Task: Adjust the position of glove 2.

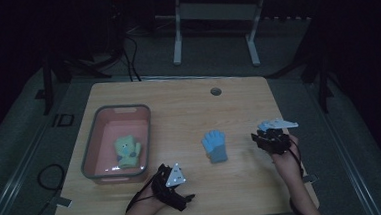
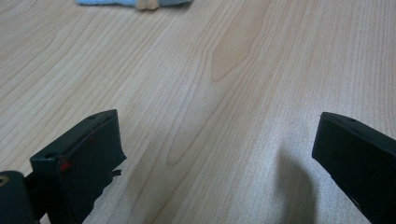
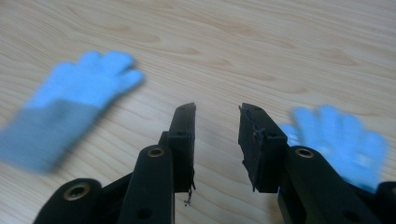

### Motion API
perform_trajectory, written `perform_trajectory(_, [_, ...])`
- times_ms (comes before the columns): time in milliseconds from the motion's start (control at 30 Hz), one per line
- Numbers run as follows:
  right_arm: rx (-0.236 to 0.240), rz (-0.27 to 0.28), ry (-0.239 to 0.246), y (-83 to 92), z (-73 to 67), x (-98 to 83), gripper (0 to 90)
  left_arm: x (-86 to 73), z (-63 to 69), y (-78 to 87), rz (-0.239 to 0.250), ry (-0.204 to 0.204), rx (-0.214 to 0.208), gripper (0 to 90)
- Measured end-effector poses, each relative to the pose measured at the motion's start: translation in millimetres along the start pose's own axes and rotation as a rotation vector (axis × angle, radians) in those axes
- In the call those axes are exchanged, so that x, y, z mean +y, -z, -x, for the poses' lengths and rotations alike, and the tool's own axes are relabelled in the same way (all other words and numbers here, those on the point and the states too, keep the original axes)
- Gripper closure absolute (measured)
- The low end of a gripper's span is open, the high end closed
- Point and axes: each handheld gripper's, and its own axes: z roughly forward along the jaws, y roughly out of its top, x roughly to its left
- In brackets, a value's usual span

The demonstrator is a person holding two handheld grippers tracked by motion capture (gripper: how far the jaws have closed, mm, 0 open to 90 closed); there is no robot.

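Nearest the person, the left tongs [image 2: 217,149] sit low over bare worktop [image 1: 188,107] with their jaws wide apart and nothing between them. A sliver of blue cloth at the top edge of the left gripper view is cut off by the frame. A little farther in, the right tongs [image 3: 217,116] also stand apart and empty, with a moderate gap. They hang over the wood between two blue gloves. One glove [image 1: 214,146], with a grey cuff, lies flat mid-worktop to their left. The other [image 3: 338,140] is half hidden behind the right-hand jaw, so I cannot tell how it lies or whether the jaw touches it. The right gripper view is smeared, so the glove edges are hard to place. A grab made on that blur could close on wood, or pinch a single fingertip of cloth that slips out on the lift. In the high view a pale shape [image 1: 278,124] just past the right tongs may be that second glove or the gripper's plate; the dim light leaves it open. Farther left, the bin [image 1: 88,144] holds a yellow-green glove [image 1: 127,150]. It stands well apart from the right tongs, so a loosely held glove could sag, catch its rim, or drop short. Beyond, a small hole [image 1: 215,91] sits near the far edge, and the rest is dark.
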Motion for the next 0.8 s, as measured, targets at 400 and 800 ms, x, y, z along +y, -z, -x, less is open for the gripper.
perform_trajectory(400, [-0.018, -0.04, -0.034, 6.7, 71.0, -22.7, 61.7, -0.4, -0.8, -0.2, 0.007, 0.009, -0.005, 2.0])
perform_trajectory(800, [0.009, -0.077, -0.059, -21.2, 83.5, -40.6, 65.7, -0.6, -2.0, -0.3, 0.005, 0.016, -0.009, 2.0])
